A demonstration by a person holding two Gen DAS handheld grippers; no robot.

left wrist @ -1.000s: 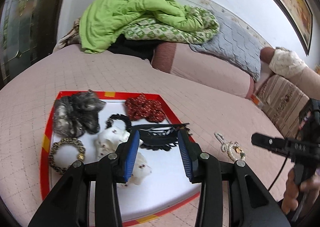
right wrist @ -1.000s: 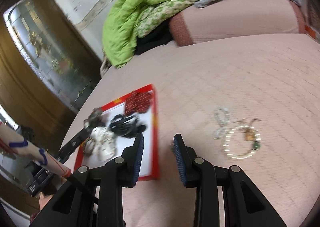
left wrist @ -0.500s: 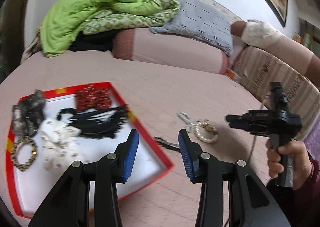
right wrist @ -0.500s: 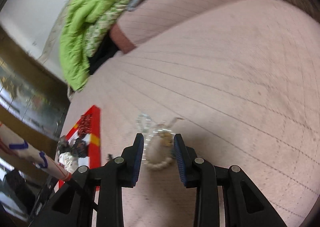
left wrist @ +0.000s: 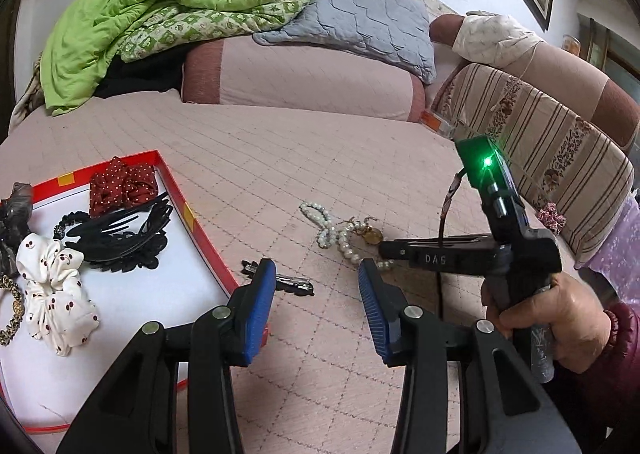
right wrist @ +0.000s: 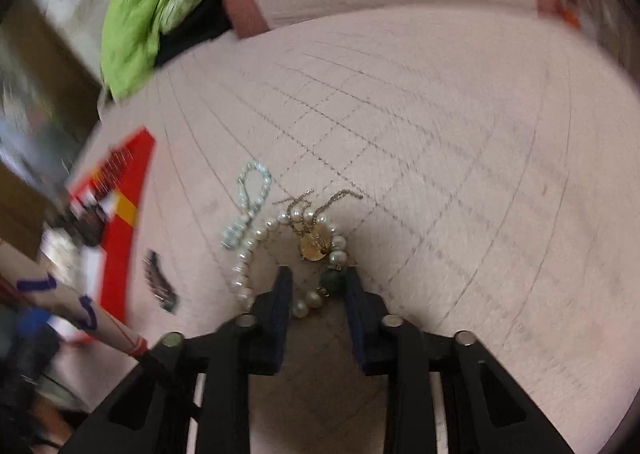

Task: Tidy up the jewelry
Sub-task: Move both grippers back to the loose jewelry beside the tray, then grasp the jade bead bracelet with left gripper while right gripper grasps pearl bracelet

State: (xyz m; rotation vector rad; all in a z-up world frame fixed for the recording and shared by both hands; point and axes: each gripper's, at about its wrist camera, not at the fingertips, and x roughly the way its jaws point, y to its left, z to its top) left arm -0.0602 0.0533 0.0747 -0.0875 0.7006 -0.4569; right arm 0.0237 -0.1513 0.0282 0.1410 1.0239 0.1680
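Observation:
A pearl bracelet with a green bead and a gold pendant lies on the pink bed cover. My right gripper points down onto it. The bracelet's near arc sits between the pads, and the green bead is against the right pad. In the left wrist view a hand holds this right gripper with its tip at the pearl bracelet. My left gripper hangs open and empty between the red-rimmed tray and the pearls. A black hair clip lies just beyond its left finger.
The tray holds a white cherry scrunchie, black hair clips, a red dotted bow and a gold bracelet. A pale bead loop lies beside the pearls. Pillows and a green quilt are piled at the back; a striped cushion is at the right.
My left gripper swung right, from over the tray to the bed beside it. My right gripper came down onto the pearl bracelet and its jaws narrowed around it.

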